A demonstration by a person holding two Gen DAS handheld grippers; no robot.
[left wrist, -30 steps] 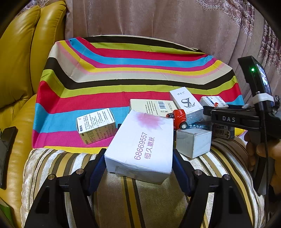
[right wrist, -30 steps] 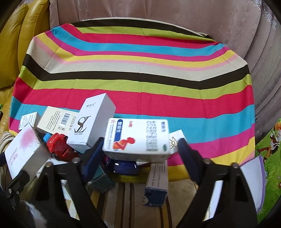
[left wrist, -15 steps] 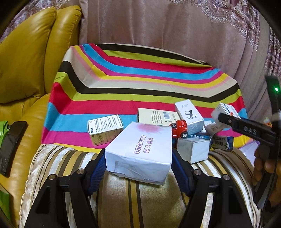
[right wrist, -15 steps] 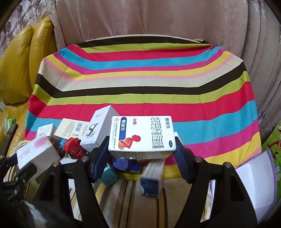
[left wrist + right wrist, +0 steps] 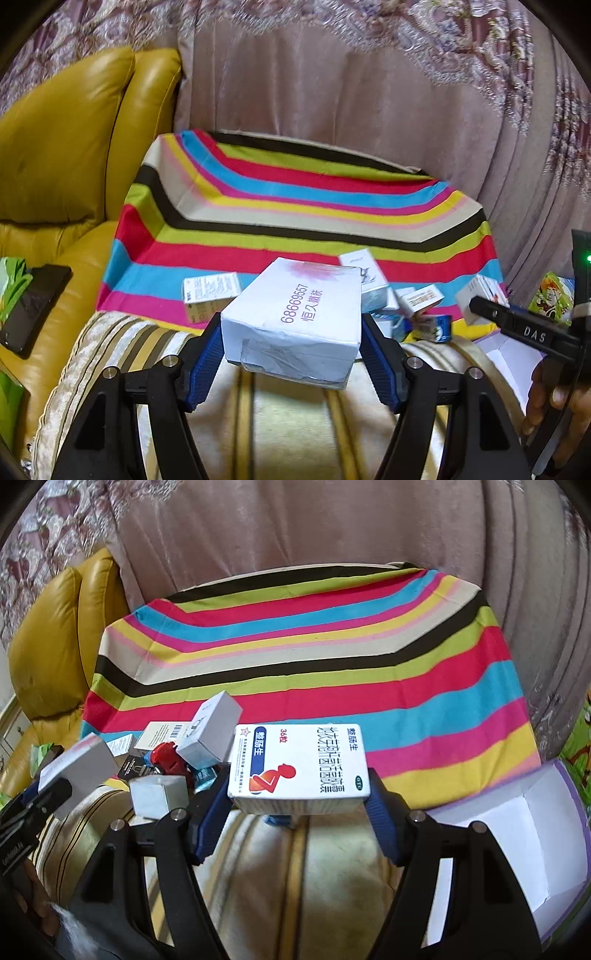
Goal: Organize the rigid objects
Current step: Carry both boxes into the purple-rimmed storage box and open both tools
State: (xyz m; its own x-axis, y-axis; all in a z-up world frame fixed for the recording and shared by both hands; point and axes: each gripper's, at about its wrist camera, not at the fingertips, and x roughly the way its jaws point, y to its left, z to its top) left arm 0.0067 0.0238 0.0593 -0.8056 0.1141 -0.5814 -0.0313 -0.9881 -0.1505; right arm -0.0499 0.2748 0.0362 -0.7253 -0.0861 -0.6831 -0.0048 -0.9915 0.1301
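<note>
Nearest the left wrist camera: left gripper, blue-padded fingers pressed on both long sides of a white carton printed with "68669557". Carton held clear of the striped beige cushion, long axis pointing away from the camera toward the cloth, crumpled taped end nearest.

Nearest the right wrist camera: right gripper, fingers clamped on the short ends of a white medicine box bearing a red figure and blue label. Box held level above the cushion, long axis crosswise between the fingers, printed face up.

Front edge of the multicoloured striped cloth, left part: a clutter of small items touching or overlapping — grey-white cube box, red toy car, tilted white box, flat barcode box, small blue packs partly hidden. Left view adds a small white box lying apart at the cloth's left front edge.

Middle and far portions of the cloth: bare stripes, open room up to the back edge.

Right front corner: open white carton with purple edge, beside the cushion.

Surroundings: yellow leather sofa at left with a dark phone on its arm; pinkish curtain behind.
</note>
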